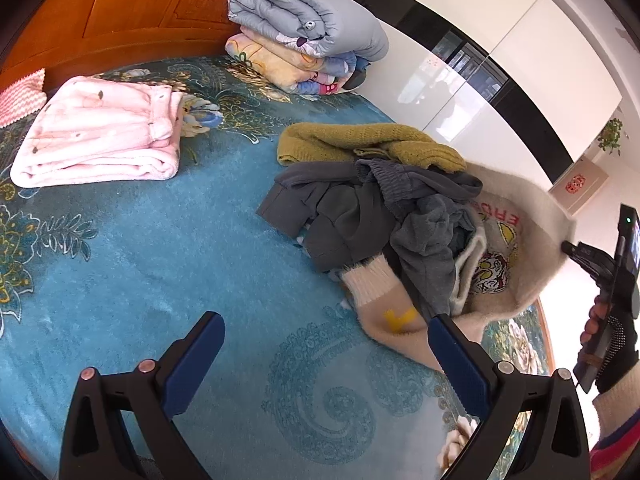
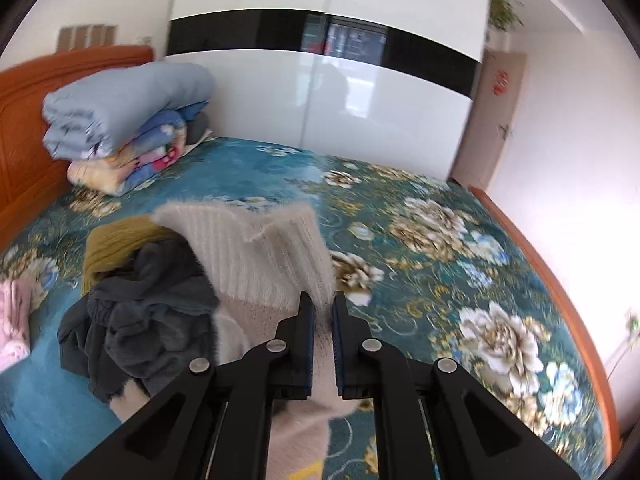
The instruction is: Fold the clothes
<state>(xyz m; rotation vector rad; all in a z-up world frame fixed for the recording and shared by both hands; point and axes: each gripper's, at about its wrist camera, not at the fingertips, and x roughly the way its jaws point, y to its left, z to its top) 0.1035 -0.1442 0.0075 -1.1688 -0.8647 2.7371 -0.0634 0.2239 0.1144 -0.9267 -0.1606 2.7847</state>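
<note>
Our right tool [image 2: 323, 312] is clamped on the ribbed hem of a cream sweater [image 2: 260, 248], its two fingers nearly together with the knit pinched between them. In the left wrist view the same tool [image 1: 570, 249] shows at the far right edge, lifting that hem so the sweater arches up off the bed [image 1: 132, 264]. Our left tool [image 1: 326, 344] hangs wide open and empty just above the bedspread, one finger beside the sweater's cuffed sleeve [image 1: 384, 300].

The cream sweater lies under and around a loose heap at the right side of the bed. We count three garments there: the cream sweater, one crumpled grey garment [image 1: 360, 216] on top of it, and one mustard knit [image 1: 360, 140] behind. The grey cloth may be more than one piece; we cannot tell.

We judge the step in hand to be pulling the cream sweater free. To do it well, we would lift slowly so the grey garment slides off, not dragged along, and bring the left tool to a second point of the hem or a shoulder, so the sweater can be spread flat on the bare bedspread.

Farther out sits one folded pink garment [image 1: 100, 136], well apart to the left. One stack of folded quilts [image 1: 304, 32] rests against the wooden headboard [image 1: 132, 4].
</note>
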